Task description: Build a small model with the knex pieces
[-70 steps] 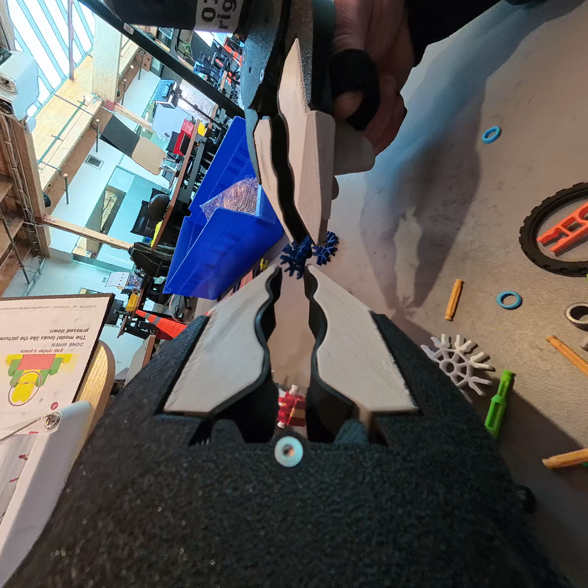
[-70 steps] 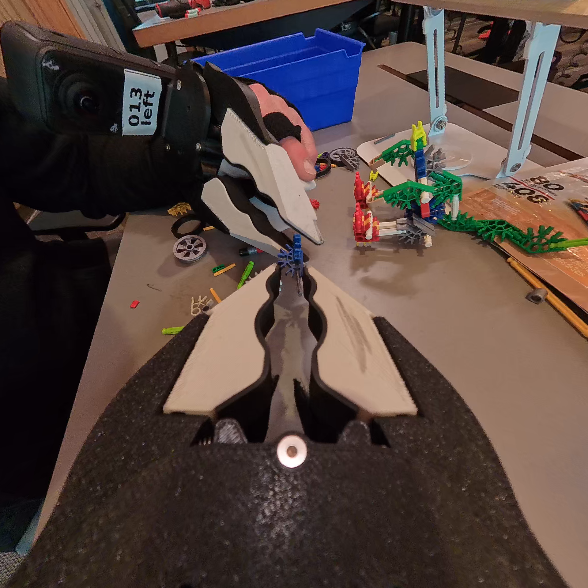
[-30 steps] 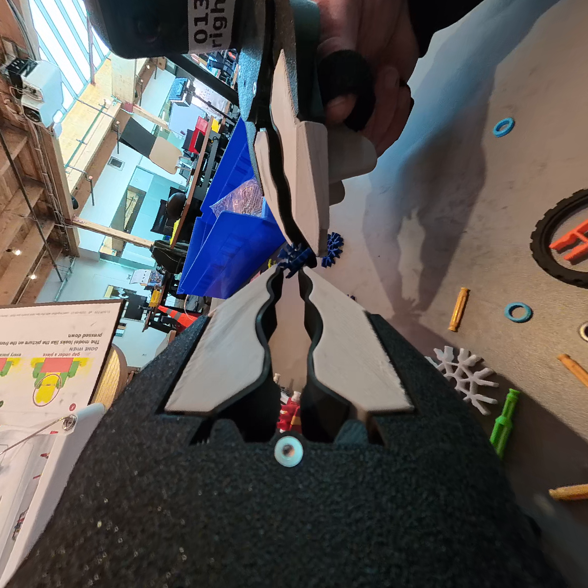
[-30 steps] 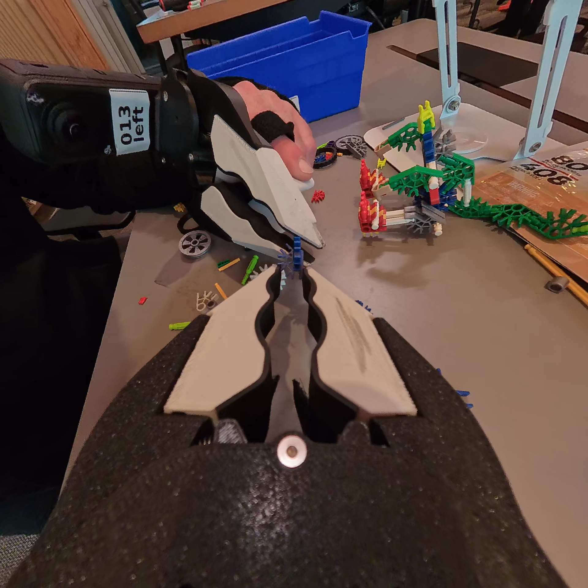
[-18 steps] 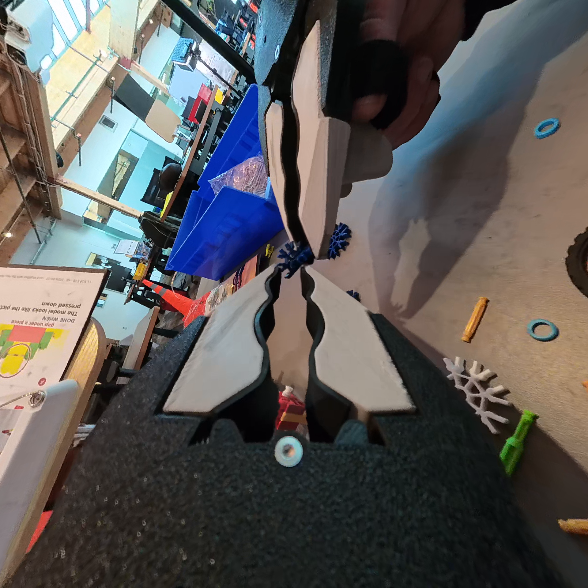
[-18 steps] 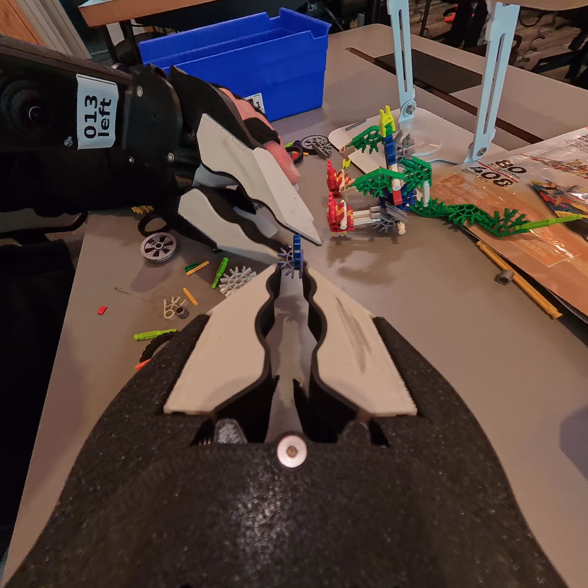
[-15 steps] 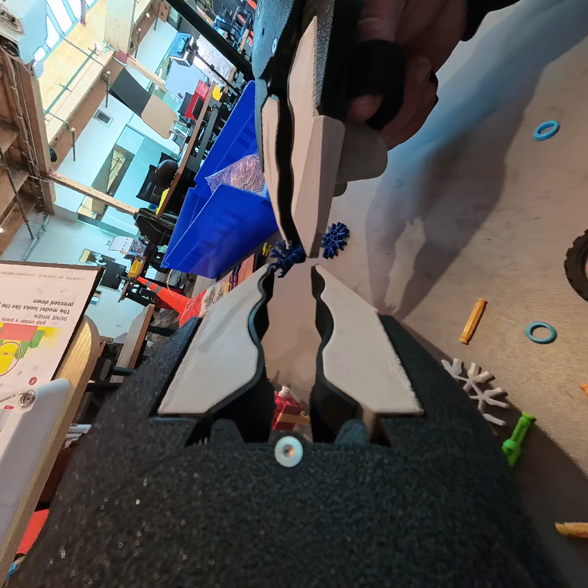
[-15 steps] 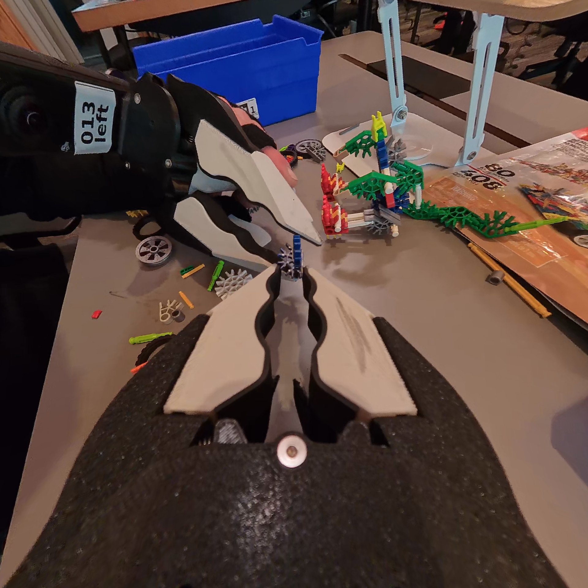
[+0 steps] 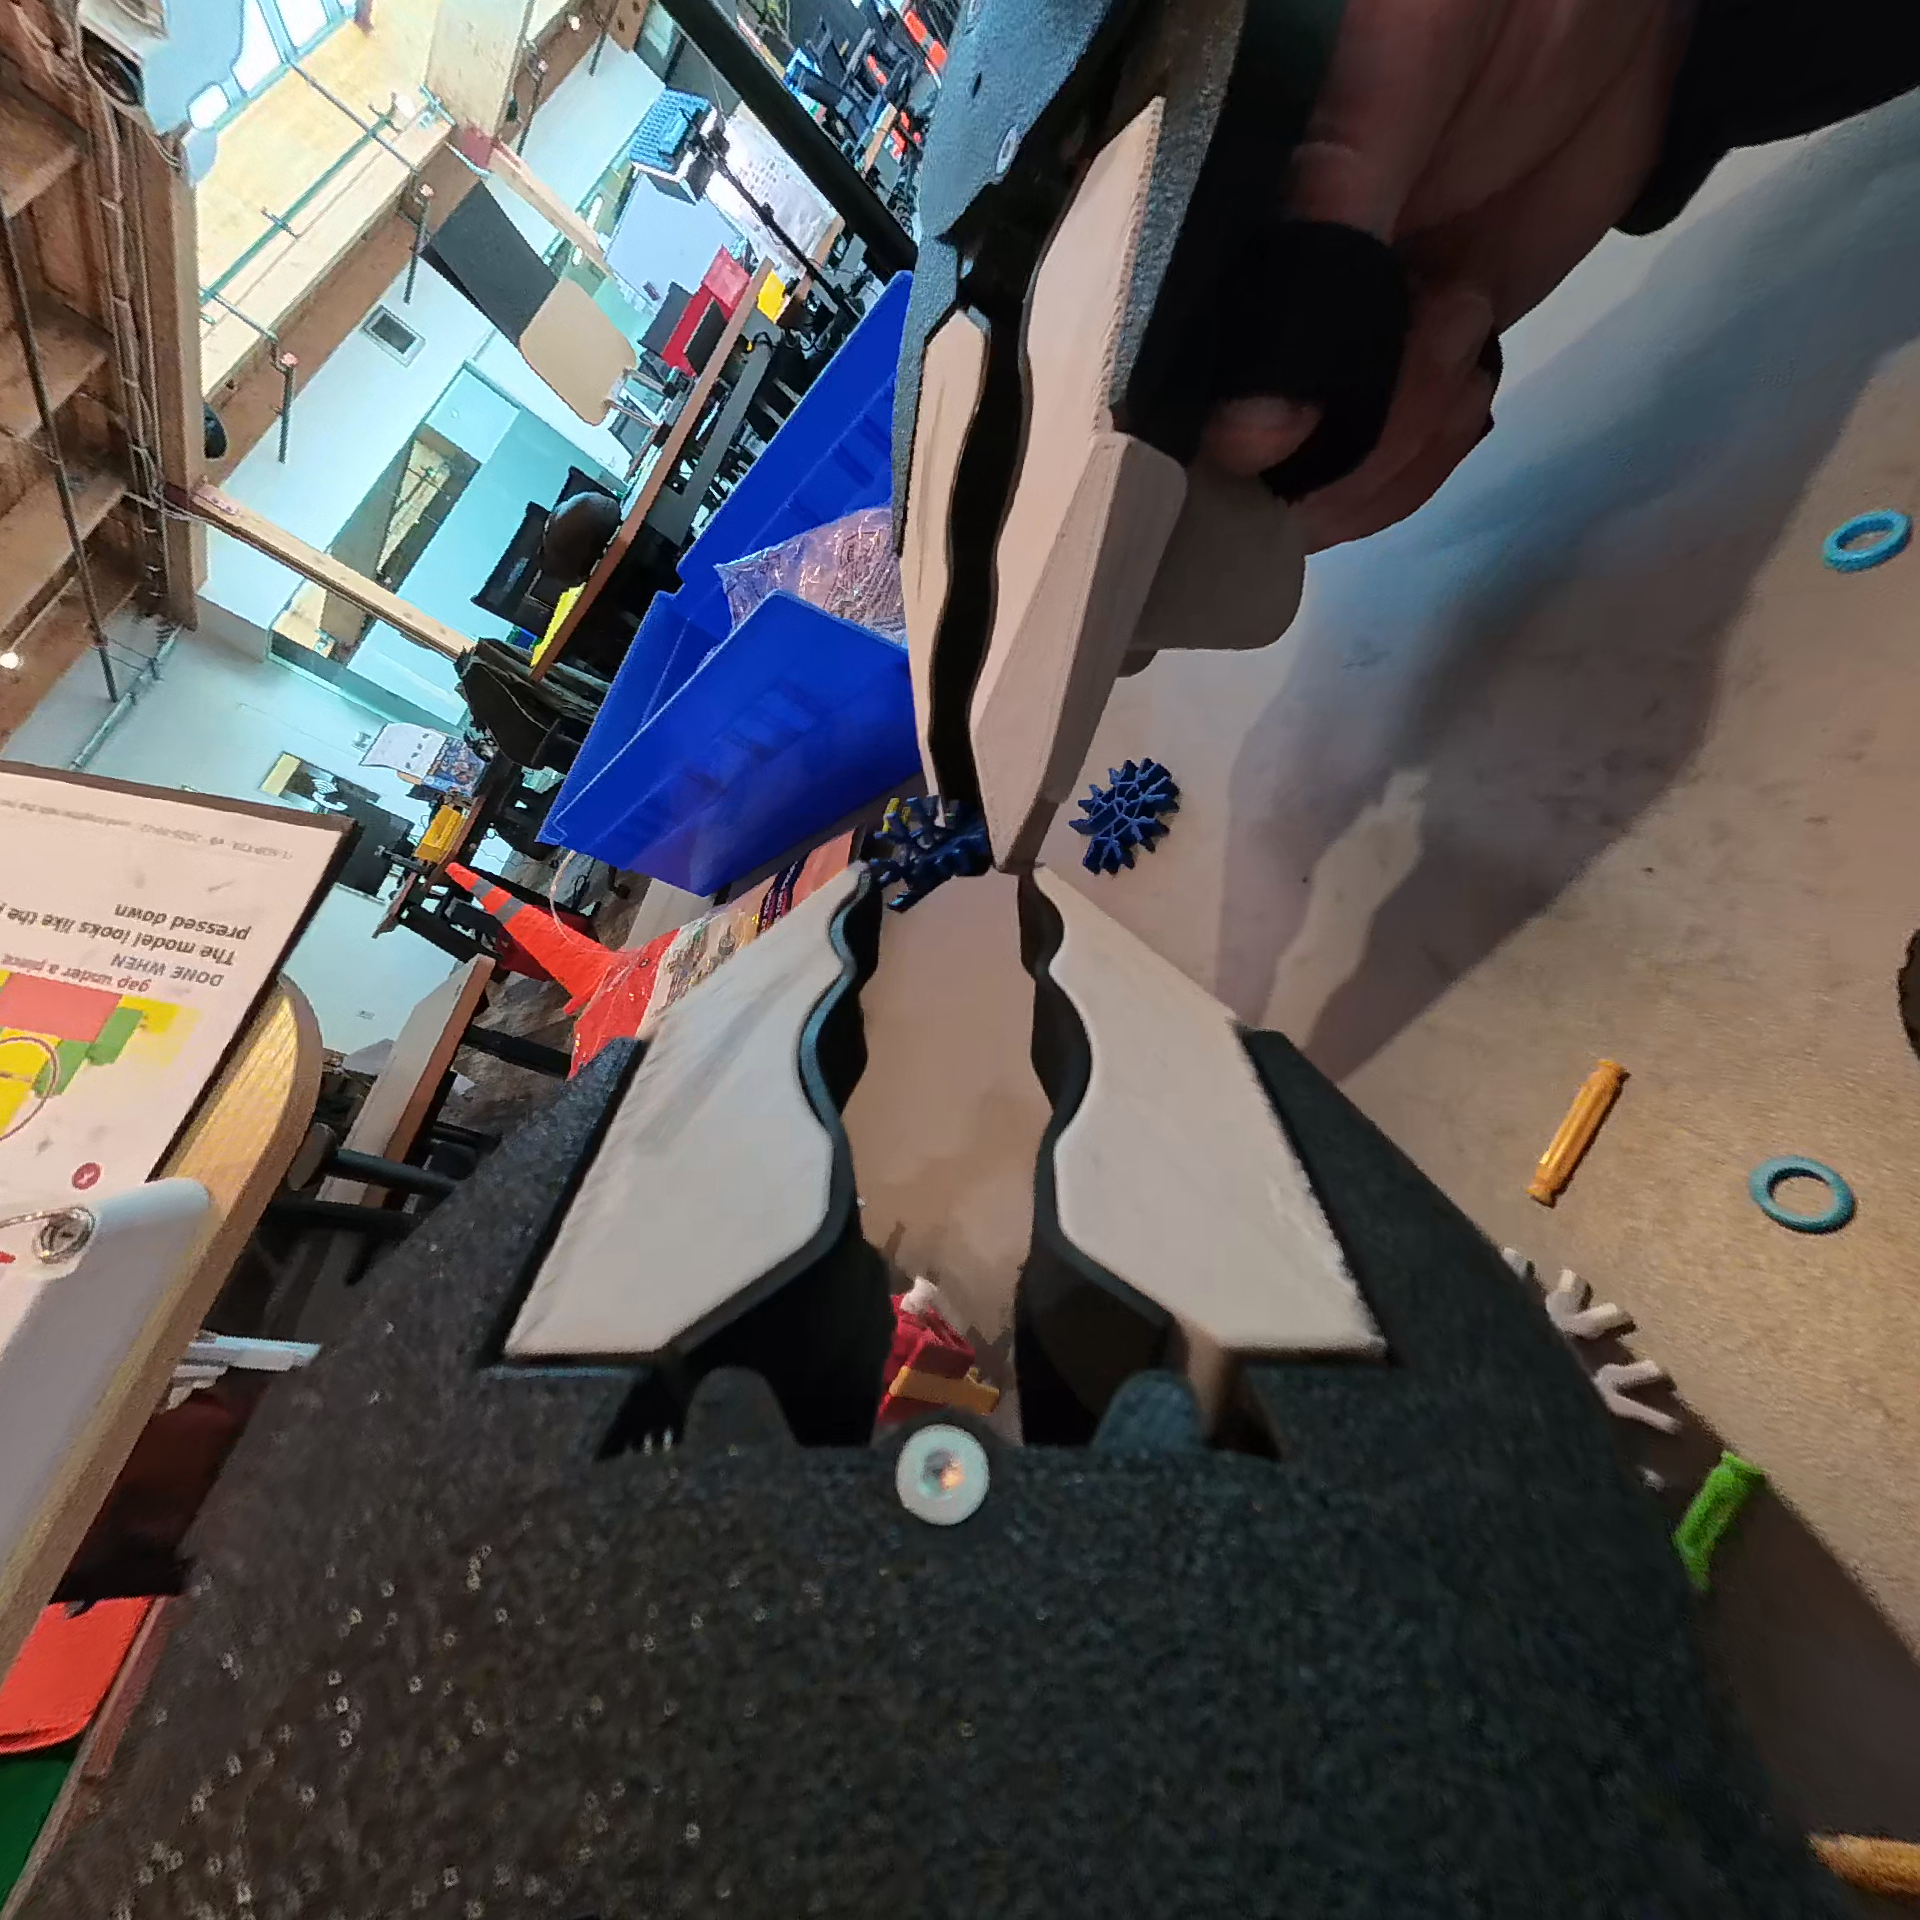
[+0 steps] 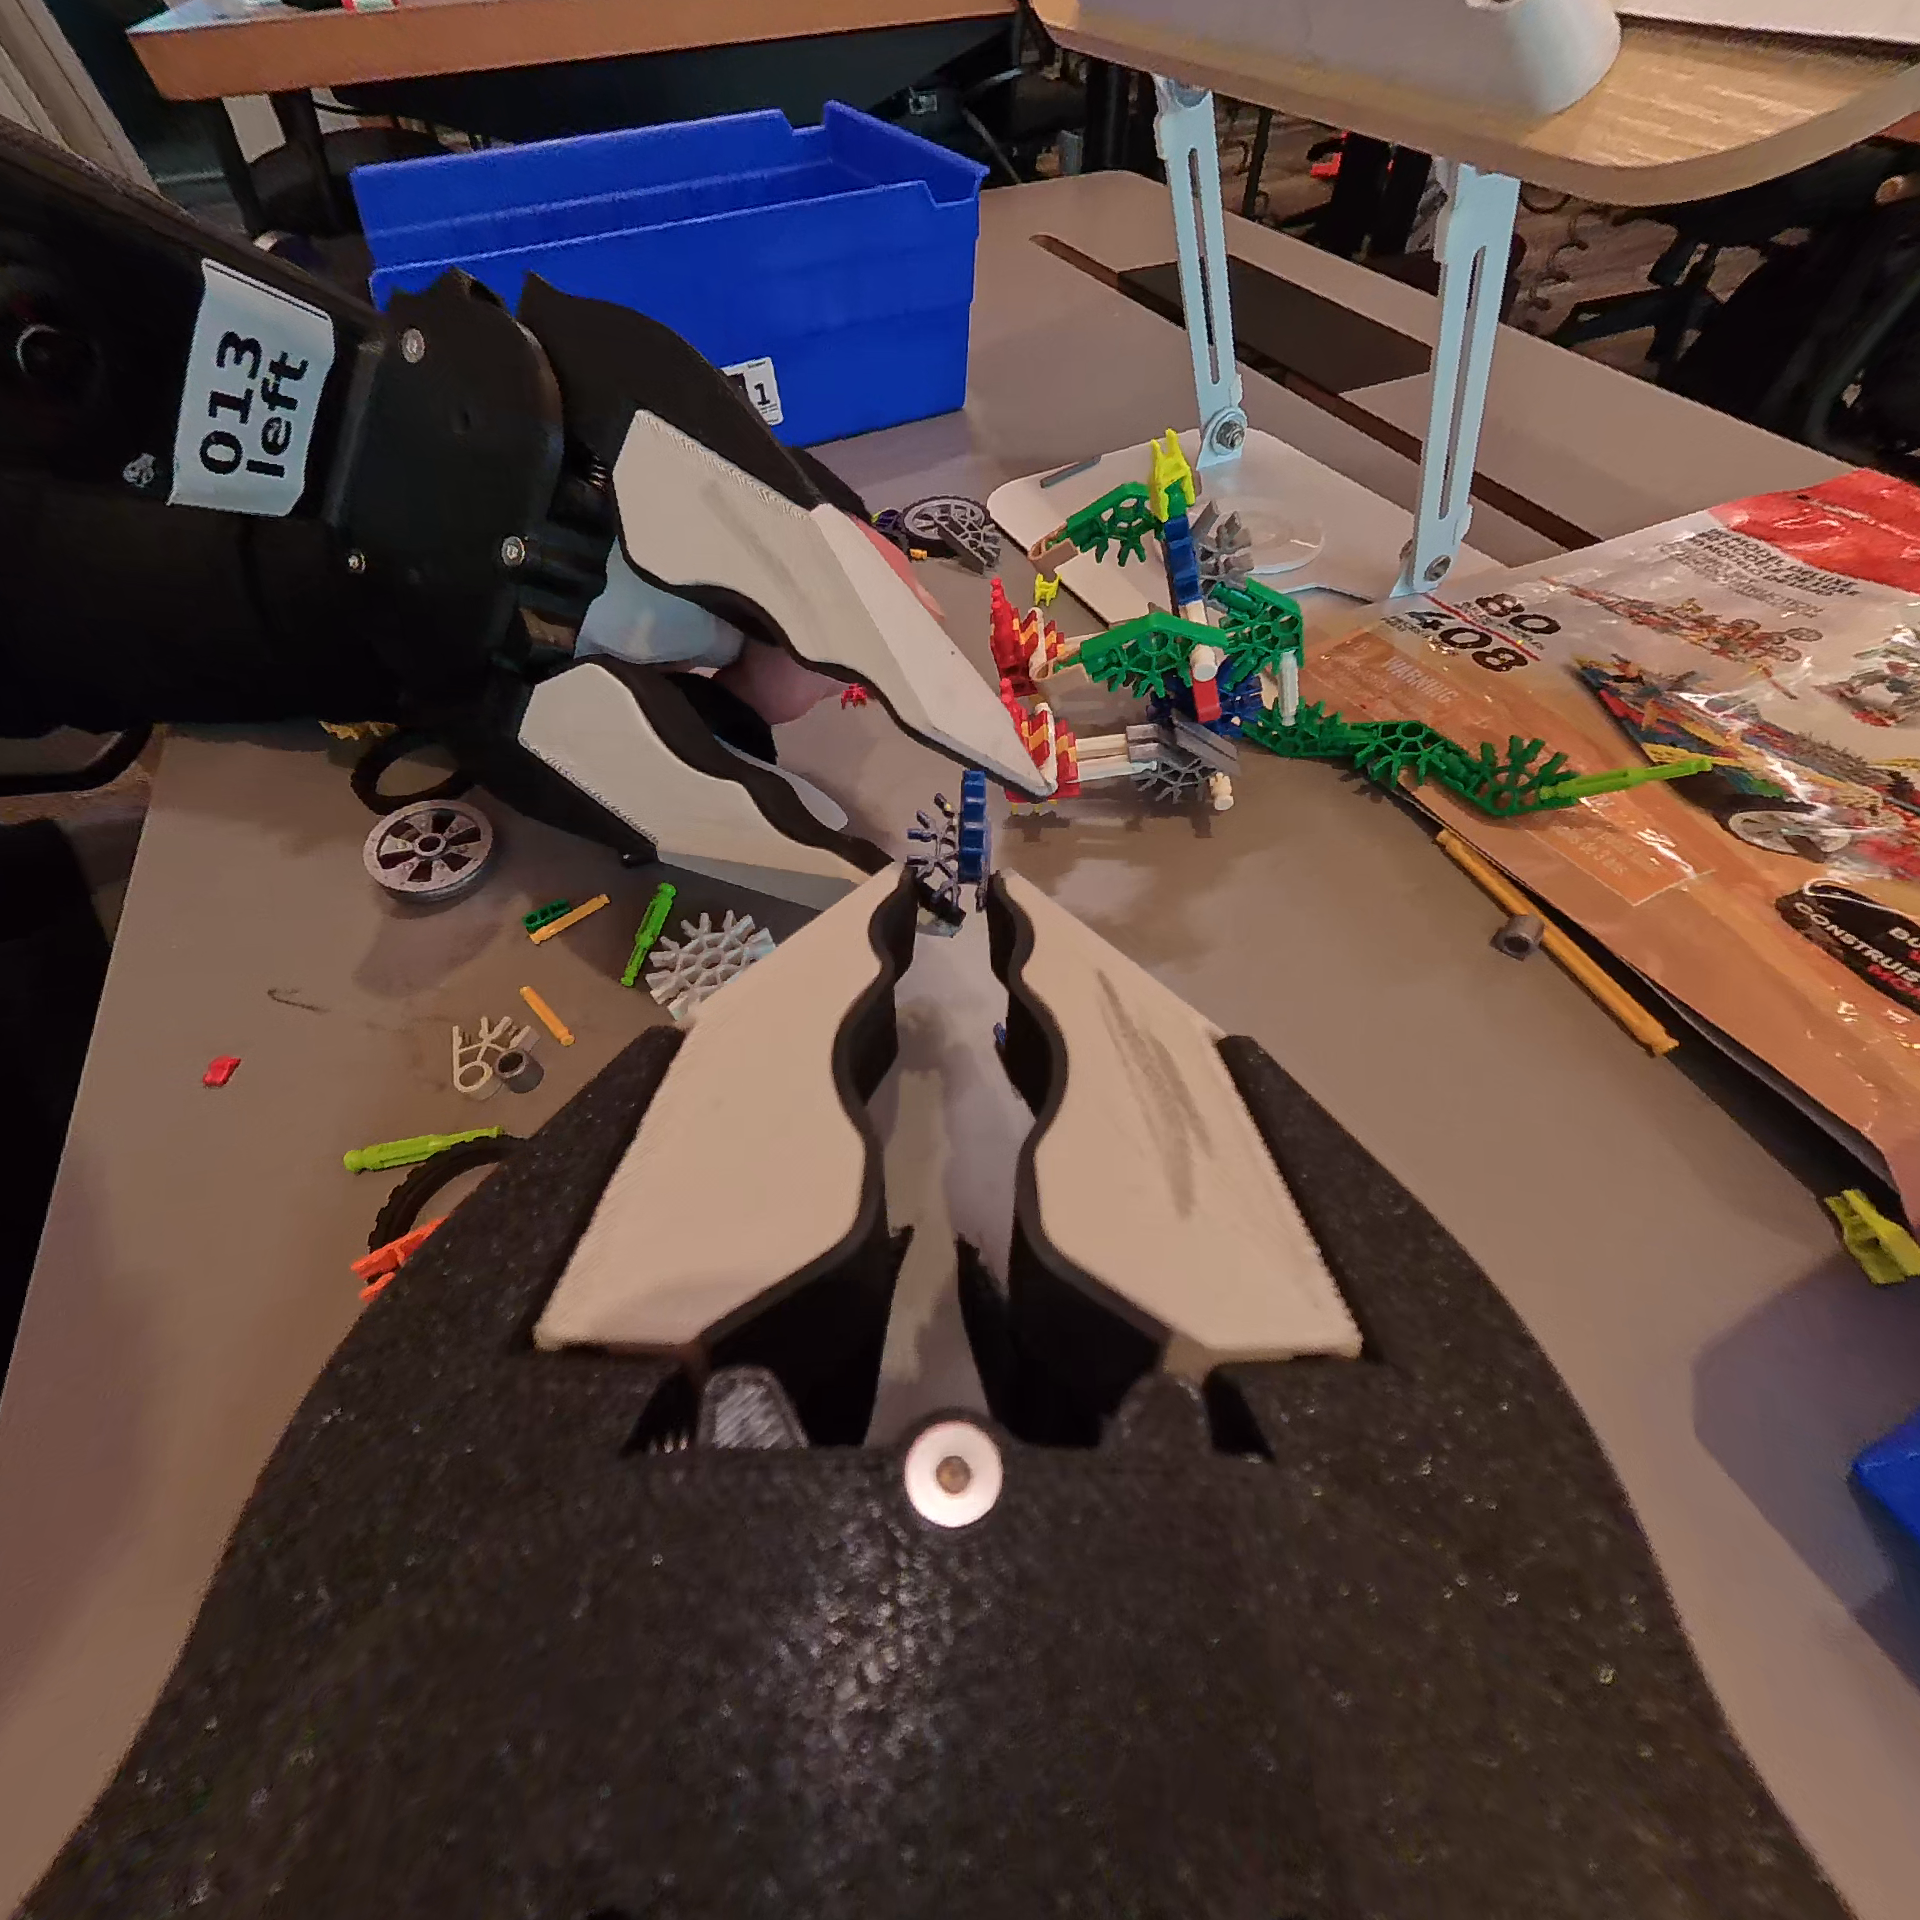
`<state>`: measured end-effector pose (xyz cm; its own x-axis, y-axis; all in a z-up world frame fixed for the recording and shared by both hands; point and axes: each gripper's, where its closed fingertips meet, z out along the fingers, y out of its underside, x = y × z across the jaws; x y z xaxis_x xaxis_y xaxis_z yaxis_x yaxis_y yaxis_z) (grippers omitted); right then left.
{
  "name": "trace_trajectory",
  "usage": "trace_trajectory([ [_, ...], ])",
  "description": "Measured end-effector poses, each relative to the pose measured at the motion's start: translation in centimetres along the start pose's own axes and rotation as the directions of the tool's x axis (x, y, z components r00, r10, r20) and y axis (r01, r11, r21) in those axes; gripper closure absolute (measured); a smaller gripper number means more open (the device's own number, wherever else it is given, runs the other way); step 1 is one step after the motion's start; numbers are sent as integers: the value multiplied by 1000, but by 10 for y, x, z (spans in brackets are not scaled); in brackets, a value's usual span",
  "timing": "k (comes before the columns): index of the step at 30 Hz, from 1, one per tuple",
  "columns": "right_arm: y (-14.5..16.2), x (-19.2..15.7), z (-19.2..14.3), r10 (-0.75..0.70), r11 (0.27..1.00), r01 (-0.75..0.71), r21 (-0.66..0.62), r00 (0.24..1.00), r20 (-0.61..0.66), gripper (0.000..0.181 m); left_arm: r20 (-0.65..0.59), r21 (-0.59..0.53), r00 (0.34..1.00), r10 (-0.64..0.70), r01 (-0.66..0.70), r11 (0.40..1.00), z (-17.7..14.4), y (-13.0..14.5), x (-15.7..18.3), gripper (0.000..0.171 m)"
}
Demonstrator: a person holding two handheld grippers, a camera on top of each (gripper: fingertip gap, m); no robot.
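Jaws of the left hand-held gripper (image 9: 945,894) stand apart with nothing between them, pointing up the frame in the left wrist view. Just past their tips the right hand-held gripper (image 9: 982,831) comes down from the top edge, pinched on a blue connector piece (image 9: 925,842) that sticks out to the left of its tips. Whether that piece touches the left one's fingertip I cannot tell. A second blue snowflake connector (image 9: 1127,816) lies flat on the counter (image 9: 1558,831) just right of them. A yellow rod (image 9: 1574,1127) and a teal ring (image 9: 1803,1195) lie at lower right, blue bins (image 9: 769,748) at upper left.

In the right wrist view the right hand-held gripper (image 10: 951,883) is clamped on the blue connector piece (image 10: 971,816) at centre frame, off the counter (image 10: 1351,1039). The piece stands upright and edge-on, long axis running up the frame, flat faces turned left and right. The left hand-held gripper (image 10: 951,821) reaches in from the left, spread wide, one finger above the piece and one below. A colourful built model (image 10: 1153,665) stands behind, a printed bag (image 10: 1662,727) at right, a grey wheel (image 10: 428,844) at left.
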<state>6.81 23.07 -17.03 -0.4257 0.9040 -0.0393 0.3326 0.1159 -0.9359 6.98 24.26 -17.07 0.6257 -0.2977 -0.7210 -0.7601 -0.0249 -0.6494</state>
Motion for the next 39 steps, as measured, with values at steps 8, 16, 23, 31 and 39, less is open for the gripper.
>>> trace_trajectory([
  [8,-1,3,2,5,1000,-5,4,1000,-23,170,17,-10,999,-29,29,1000,2,3,-2,149],
  [16,-4,-2,4,-1,1000,1,17,1000,1,173,30,-23,998,-47,48,999,4,6,-2,153],
  [23,-3,-1,3,12,1000,-12,11,1000,-4,171,56,-25,998,-37,38,999,7,7,-4,160],
  [31,-8,1,1,-16,999,17,35,999,-29,168,70,6,997,-33,33,999,4,3,-10,163],
  [39,-6,2,3,-37,999,38,25,998,-51,169,67,4,996,-65,65,998,4,5,-10,163],
])
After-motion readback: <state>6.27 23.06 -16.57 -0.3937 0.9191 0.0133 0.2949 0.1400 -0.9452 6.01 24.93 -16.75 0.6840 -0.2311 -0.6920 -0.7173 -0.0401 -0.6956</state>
